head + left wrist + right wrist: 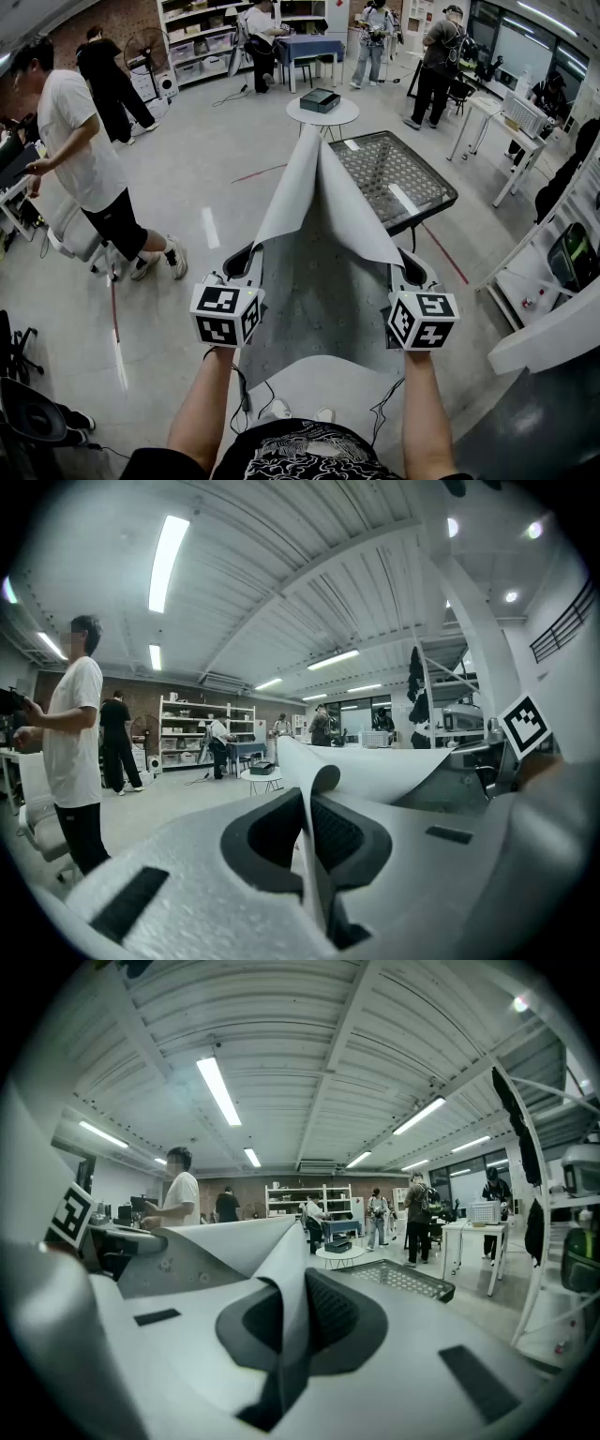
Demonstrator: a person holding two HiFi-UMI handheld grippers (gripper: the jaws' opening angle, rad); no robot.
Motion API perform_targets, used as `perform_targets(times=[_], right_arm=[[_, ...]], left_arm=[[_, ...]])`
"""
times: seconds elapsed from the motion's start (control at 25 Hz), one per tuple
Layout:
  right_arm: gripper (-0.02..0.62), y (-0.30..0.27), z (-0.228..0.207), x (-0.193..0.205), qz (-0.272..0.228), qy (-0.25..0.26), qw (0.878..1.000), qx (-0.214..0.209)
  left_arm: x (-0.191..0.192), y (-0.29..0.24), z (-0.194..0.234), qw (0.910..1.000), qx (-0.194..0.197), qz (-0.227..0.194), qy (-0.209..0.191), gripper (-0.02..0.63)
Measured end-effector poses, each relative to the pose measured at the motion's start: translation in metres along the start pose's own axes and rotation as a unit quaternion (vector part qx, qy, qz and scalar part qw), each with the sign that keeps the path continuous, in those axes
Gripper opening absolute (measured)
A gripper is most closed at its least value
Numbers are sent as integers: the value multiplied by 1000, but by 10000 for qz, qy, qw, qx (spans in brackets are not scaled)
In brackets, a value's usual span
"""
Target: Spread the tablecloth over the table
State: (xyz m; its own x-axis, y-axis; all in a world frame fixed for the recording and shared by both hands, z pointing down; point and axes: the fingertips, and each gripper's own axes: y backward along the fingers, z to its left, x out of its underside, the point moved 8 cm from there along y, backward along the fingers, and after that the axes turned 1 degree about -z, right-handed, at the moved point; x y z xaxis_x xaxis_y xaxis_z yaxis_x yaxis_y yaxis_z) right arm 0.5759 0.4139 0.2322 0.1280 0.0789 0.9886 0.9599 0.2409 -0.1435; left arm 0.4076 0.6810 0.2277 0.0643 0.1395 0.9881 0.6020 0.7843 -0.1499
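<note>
**Held tablecloth (319, 216) in front of the counter (403, 178)**

Pinched at its near left edge in the left tongs (251, 251) and at its near right edge in the right tongs (398, 267), both closed on it. Stretched forward and upward between them, above the floor (187, 187), with the far end folded to a peak before the counter's left edge. Beyond the counter's far left corner, a round side table (322, 114) with a box (320, 99) on top. Far to the left, well apart, a person (80, 141) standing on the floor. Behind all, shelves (202, 47) along the far wall.
</note>
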Motion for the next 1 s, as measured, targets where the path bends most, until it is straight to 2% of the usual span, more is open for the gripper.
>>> perform_targets(times=[0.56,0.84,1.0], right_arm=[[7,9,-23,10,-61,-151,9997,-165],[8,-15,-36,9,-76,-113,9997,-182],[8,-43,-38,6,-55,-105,9998,-176]], left_arm=[[2,-4,-25,9999,-168,29,-2,8],[-1,-29,-21,9998,-208,-19,-5,7],[-3,-54,-5,9998,-187,-29,21,7]])
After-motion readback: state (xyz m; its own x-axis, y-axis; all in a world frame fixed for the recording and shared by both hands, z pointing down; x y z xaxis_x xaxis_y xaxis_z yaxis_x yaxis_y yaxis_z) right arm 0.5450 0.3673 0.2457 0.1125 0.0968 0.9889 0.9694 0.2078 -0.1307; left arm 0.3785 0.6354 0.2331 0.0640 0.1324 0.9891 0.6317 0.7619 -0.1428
